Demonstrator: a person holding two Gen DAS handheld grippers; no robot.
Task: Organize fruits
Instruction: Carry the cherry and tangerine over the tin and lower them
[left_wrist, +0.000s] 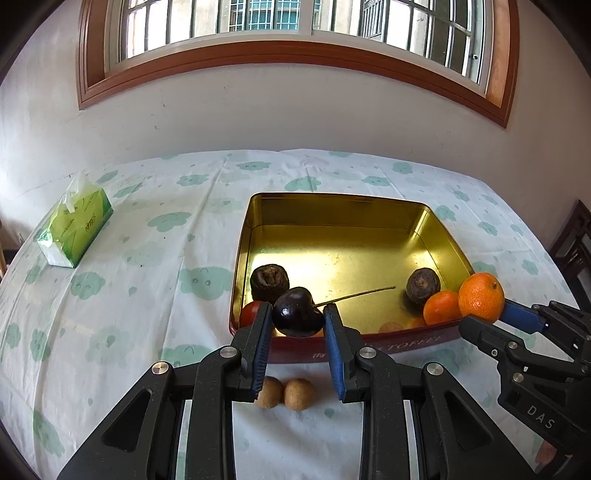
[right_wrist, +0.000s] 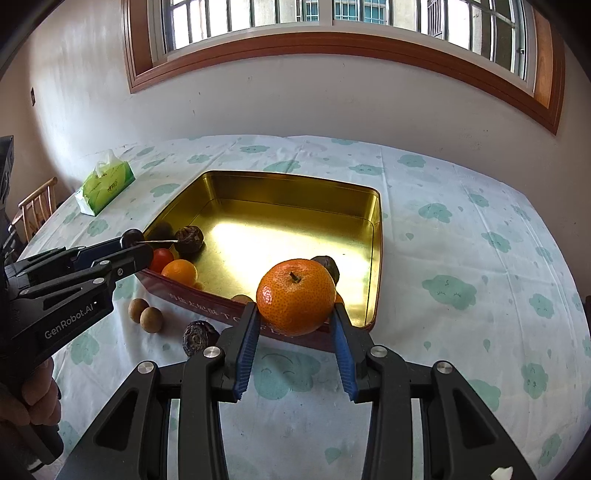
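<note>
A dark, glossy cherry (left_wrist: 297, 313) with a long thin stem is pinched between the blue pads of the left hand-held gripper (left_wrist: 295, 321), whose jaws are closed tight on it. The cherry hangs just above the near-left corner of a gold-lined tin (left_wrist: 343, 229) with a red outer wall. A bright orange tangerine (right_wrist: 295, 295) with a short stem stub and dimpled skin is clamped in the right hand-held gripper (right_wrist: 295, 317), jaws drawn in to its width, pads pressing both sides. It hovers over the near wall of the tin.

Inside the tin lie two dark wrinkled fruits (left_wrist: 269, 282), a red tomato-like fruit (right_wrist: 161, 259) and a second, smaller tangerine (right_wrist: 180, 272). On the surface (right_wrist: 461, 240), covered by a white cloth printed with pale green clouds, two small brown round fruits (left_wrist: 286, 393) sit touching each other just in front of the tin, and another dark wrinkled fruit (right_wrist: 198, 338) lies near them. A green tissue pack (left_wrist: 75, 229) lies well apart at the far left.

Both hand-held grippers angle downward towards the tin, side by side. A person's hand (right_wrist: 37, 398) grips the handle of the left one.
</note>
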